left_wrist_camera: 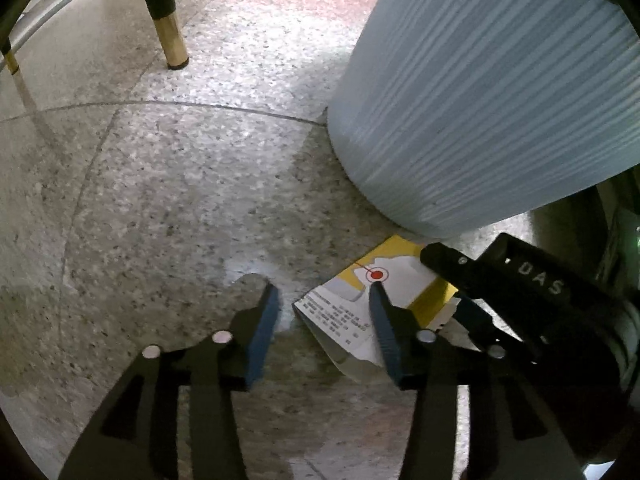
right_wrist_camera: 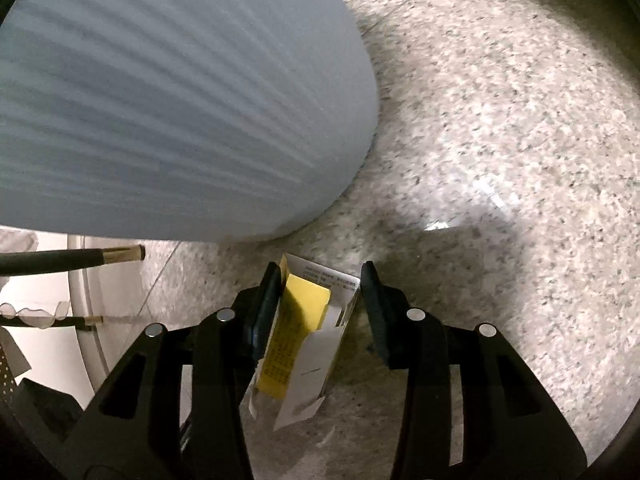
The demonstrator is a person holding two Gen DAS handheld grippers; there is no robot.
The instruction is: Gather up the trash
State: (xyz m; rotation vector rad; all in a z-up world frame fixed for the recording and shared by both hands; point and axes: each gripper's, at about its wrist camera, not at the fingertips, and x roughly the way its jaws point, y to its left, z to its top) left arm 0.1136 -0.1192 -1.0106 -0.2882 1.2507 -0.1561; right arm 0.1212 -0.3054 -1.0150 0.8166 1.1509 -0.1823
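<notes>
Small yellow-and-white carton [right_wrist_camera: 304, 336], flaps torn open, lies on the speckled stone floor [right_wrist_camera: 500, 128] just near of the ribbed pale-blue bin [right_wrist_camera: 168, 92]. Right gripper [right_wrist_camera: 320, 312] is down over it with jaws apart: carton sits between them, its left edge touching or almost touching the left finger pad, clear gap to the right pad, not clamped. In the left wrist view the same carton [left_wrist_camera: 352, 304] shows a red dot print and small text; it lies right of centre, by the base of the bin [left_wrist_camera: 488, 92]. Left gripper [left_wrist_camera: 324, 320] also has jaws apart; only its right finger overlaps the carton's near-left corner, gap between the jaws mostly bare floor [left_wrist_camera: 168, 184]. Right gripper's black body [left_wrist_camera: 532, 296] comes in from the right over the carton's far-right side. Black chair leg with brass tip [left_wrist_camera: 166, 20] stands far left.
</notes>
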